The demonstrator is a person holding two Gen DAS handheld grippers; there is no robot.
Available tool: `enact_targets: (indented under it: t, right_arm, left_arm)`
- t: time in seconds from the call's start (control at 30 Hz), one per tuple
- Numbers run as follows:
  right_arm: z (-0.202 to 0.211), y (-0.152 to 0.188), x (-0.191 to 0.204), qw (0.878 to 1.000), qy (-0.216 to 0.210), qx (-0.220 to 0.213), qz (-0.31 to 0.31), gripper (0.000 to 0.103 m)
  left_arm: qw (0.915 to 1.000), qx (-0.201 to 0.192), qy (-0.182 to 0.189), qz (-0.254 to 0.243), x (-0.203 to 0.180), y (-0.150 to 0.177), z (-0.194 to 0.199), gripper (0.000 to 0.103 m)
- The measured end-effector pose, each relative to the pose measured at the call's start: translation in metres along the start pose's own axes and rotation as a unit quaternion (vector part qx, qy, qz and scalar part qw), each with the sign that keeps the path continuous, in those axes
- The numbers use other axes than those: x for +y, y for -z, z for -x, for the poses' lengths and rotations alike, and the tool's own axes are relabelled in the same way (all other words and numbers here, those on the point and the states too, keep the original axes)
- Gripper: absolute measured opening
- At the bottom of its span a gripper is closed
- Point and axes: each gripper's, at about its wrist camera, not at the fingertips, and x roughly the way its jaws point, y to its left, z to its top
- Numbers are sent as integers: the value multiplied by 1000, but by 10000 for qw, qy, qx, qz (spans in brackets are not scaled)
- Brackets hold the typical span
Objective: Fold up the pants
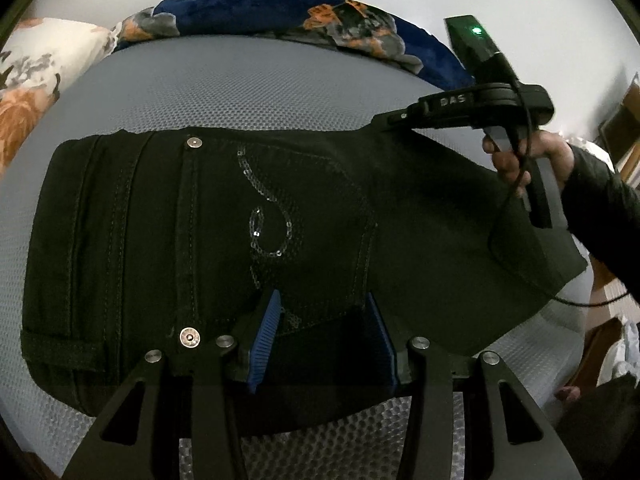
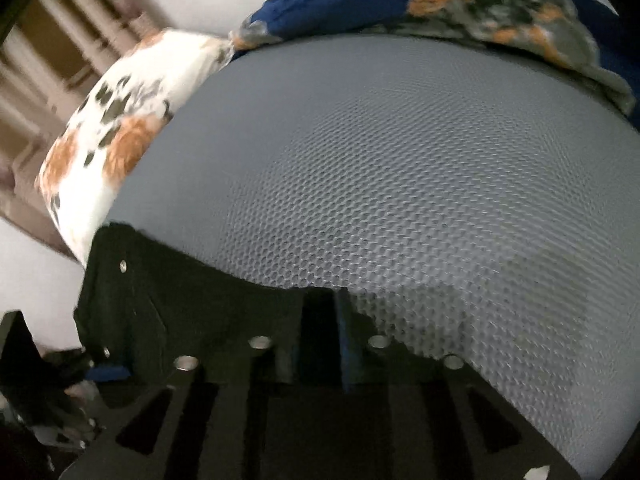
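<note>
Black jeans (image 1: 224,240) with a sequin swirl on the back pocket lie folded on a grey mesh mattress (image 1: 248,88). My left gripper (image 1: 324,332) is open, its blue pads (image 1: 266,336) spread above the near edge of the jeans. My right gripper (image 1: 394,118) shows in the left wrist view at the far right edge of the jeans, with its fingers at the fabric edge. In the right wrist view the right gripper (image 2: 320,320) has its fingers close together at the jeans' edge (image 2: 192,312); whether fabric is pinched is hard to tell.
A white floral pillow (image 1: 36,80) lies at the mattress's left end, also in the right wrist view (image 2: 120,128). A blue floral blanket (image 1: 288,12) runs along the far side. Bare mattress (image 2: 400,184) stretches beyond the jeans. Wooden furniture (image 1: 624,120) stands at the right.
</note>
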Motion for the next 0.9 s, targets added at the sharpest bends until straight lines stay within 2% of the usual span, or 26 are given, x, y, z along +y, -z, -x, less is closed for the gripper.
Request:
enact_targets:
  t: [0.07,0.13,0.2,0.23,0.4,0.5,0.6,0.73,0.9]
  right_arm:
    - [27,6,0,9990,214,-375,-86,27]
    - [48,17,-1,9973,378,-622,-137,30]
    - [74,36,-7,9936,650,-879,-268,48]
    - [83,45,-10,9917,825,-927,-337,49]
    - [116,113,-36,9786,1594,-1005,-822,49]
    - [129,152,-55,9703,1842,-946,-1255,49]
    - [140,187,-77,9603,2129,-871,-1575,49]
    - [159,226,-103,9502,2252,-843,-1983,48]
    - [191,272,-139,9275,2629,-918,-2495,47]
  left_arm:
    - [9999,-85,-97,-83,-4,-6,6,46]
    - [9987,-405,-119,-300,-14,-16,15,46]
    - [9973,-586,-39,-447,-26,-28,16,46]
    - [9969,-615,40,-489,-31,-34,12,46]
    - [9953,-408,295,-824,-64,-45,-21,46]
    - [9946,-175,478,-905,-80,-43,-40,46]
    - [9931,18,488,-1068,-91,-33,-50,46]
    - [9934,256,418,-1034,-90,-19,-56,46]
    - [9950,175,367,-911,-88,-2,-48,46]
